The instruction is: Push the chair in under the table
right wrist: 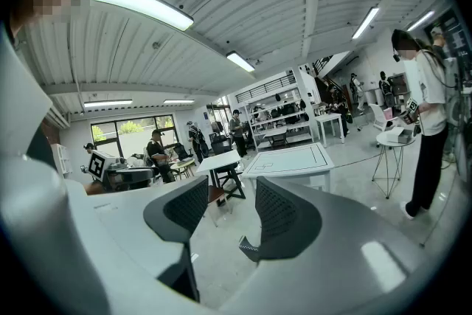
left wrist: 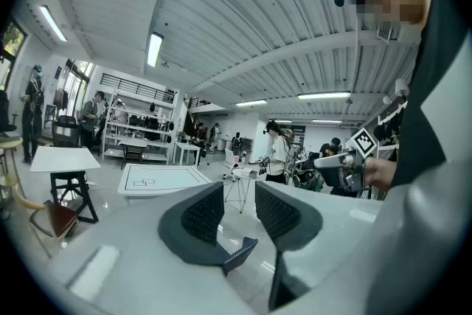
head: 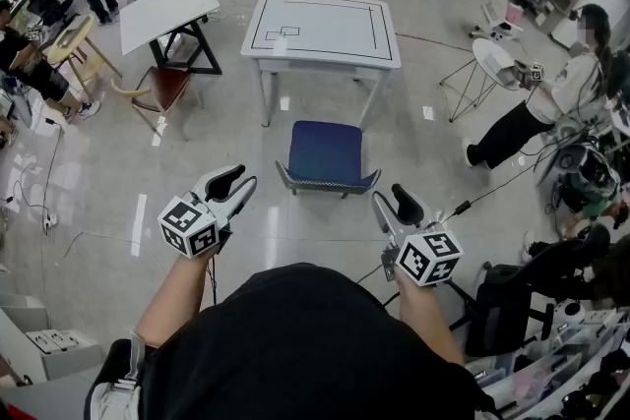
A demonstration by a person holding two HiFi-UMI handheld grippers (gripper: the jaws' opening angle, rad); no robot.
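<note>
Blue chair point(head: 325, 150) stands on the floor just short of the white table point(head: 321, 61), not yet under it. It lies straight ahead of the person, between the two grippers and about equally near each. The left gripper point(head: 234, 182) and right gripper point(head: 399, 204) both have jaws parted and empty. The push would run forward, toward the table.

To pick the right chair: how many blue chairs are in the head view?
1. The blue chair stands in front of the white table, not yet under it. Others may be hidden.
</note>
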